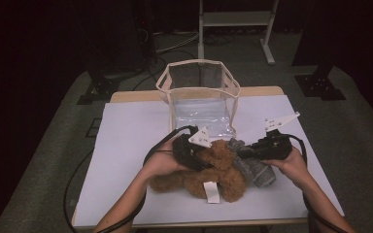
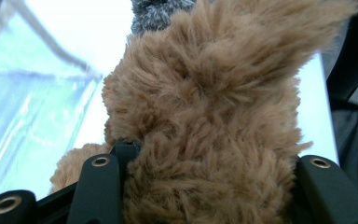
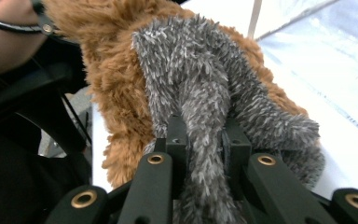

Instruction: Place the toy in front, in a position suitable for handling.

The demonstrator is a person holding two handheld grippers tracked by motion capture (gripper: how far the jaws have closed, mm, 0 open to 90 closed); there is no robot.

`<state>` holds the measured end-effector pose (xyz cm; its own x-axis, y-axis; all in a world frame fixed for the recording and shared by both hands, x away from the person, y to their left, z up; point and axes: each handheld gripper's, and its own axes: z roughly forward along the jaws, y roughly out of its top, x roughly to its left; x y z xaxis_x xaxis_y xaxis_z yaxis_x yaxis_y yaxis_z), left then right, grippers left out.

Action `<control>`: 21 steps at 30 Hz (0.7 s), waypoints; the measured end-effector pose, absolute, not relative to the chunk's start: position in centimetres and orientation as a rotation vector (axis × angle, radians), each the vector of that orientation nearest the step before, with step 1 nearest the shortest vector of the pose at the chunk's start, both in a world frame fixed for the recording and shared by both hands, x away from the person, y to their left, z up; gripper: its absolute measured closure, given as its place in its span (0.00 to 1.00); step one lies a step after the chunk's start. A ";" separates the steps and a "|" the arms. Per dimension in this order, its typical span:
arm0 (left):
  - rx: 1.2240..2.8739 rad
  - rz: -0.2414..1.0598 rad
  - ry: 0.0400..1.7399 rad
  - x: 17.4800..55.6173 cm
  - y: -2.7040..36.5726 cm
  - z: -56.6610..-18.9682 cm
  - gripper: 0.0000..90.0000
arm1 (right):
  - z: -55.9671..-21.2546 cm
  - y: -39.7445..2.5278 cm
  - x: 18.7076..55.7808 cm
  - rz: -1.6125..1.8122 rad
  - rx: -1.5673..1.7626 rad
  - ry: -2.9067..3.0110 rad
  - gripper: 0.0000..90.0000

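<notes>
Left gripper (image 1: pixel 193 151) clamped on brown plush toy (image 1: pixel 213 167); right gripper (image 1: pixel 264 147) clamped on grey plush toy (image 1: pixel 252 167) (touching, on tabletop (image 1: pixel 126 155)). Behind, clear mesh-rimmed bag (image 1: pixel 201 97) standing open, seemingly holding nothing.

Brown plush toy (image 1: pixel 218 170), shaggy, white tag at its 6 o'clock edge, lay sprawled at the table's 6 o'clock side, touching a grey plush toy (image 1: pixel 255 170) at its 3 o'clock.

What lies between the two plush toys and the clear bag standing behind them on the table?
In the high view, only bare white tabletop separates the brown plush toy and grey plush toy from the clear bag.
</notes>
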<state>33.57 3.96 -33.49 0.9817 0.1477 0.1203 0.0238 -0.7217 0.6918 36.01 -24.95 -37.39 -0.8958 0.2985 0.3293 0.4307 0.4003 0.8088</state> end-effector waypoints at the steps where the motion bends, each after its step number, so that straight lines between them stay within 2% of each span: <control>1: 2.371 0.215 0.119 33.6 4.0 -33.5 0.51 | -37.4 -25.0 36.0 -1.514 -0.659 -2.516 0.85; 7: 2.210 0.121 0.082 33.5 2.9 -31.9 0.50 | -35.3 -27.6 34.8 -1.599 -0.568 -2.490 0.85; 9: 2.210 0.092 0.082 33.5 2.4 -32.1 0.48 | -35.0 -27.9 34.4 -1.626 -0.548 -2.473 0.85; 14: 2.288 0.055 0.098 33.4 1.9 -33.5 0.30 | -35.9 -26.6 34.2 -1.571 -0.525 -2.509 0.86; 17: 2.360 0.096 0.111 33.0 1.6 -33.5 0.18 | -37.4 -25.7 34.6 -1.544 -0.541 -2.484 0.86; 21: 2.400 0.123 0.113 32.7 1.7 -33.3 0.10 | -37.4 -25.3 34.7 -1.554 -0.533 -2.477 0.86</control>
<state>32.72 1.67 -33.31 0.9916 0.1157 0.0578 0.0468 -0.7375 0.6737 34.73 -25.31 -37.38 -0.9219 0.2087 0.3265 0.3847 0.3931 0.8351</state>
